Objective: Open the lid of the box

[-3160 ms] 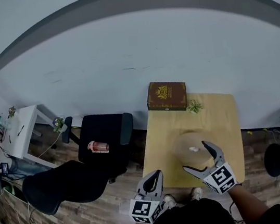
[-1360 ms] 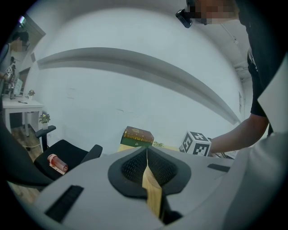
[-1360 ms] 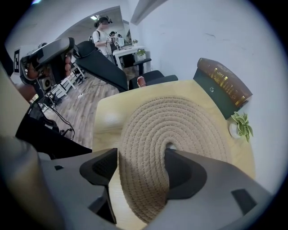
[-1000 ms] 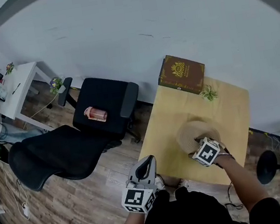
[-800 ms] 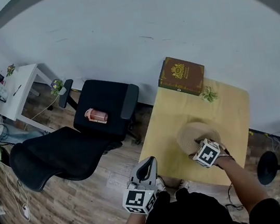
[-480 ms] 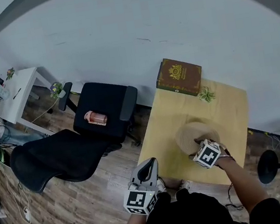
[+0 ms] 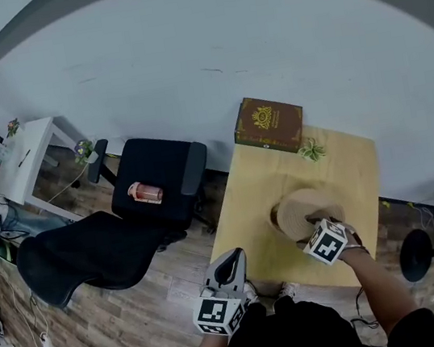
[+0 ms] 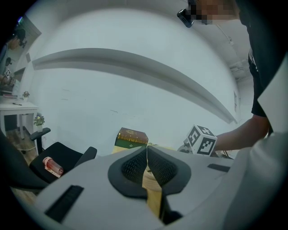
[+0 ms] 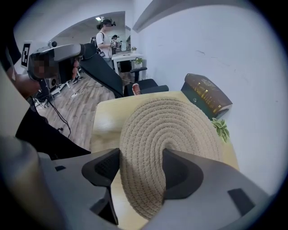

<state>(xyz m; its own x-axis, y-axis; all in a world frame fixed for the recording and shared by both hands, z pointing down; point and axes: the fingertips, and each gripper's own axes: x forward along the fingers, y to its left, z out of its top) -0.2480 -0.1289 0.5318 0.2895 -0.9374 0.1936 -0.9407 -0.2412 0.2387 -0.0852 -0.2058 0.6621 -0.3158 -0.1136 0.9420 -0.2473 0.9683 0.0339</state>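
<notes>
Your right tongs (image 9: 141, 155) pinch the near rim of the woven lid (image 9: 171, 126), which sits on the desk (image 7: 346, 164) at lower right of the head view. Lift slowly and straight up with a firm pinch, no twisting. Your left tongs (image 8: 146, 150) are closed and empty. The lid is round, so it has no long axis. Its top faces up and looks slightly tilted.

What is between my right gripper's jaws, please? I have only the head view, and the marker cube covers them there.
Observer: In the right gripper view, the right gripper has both pads pressed on the round beige woven-rope lid.
Operator: Thank you. Is the left gripper carrying anything?
Observer: No. The left gripper view shows the left gripper with its jaws together and nothing between them.
</notes>
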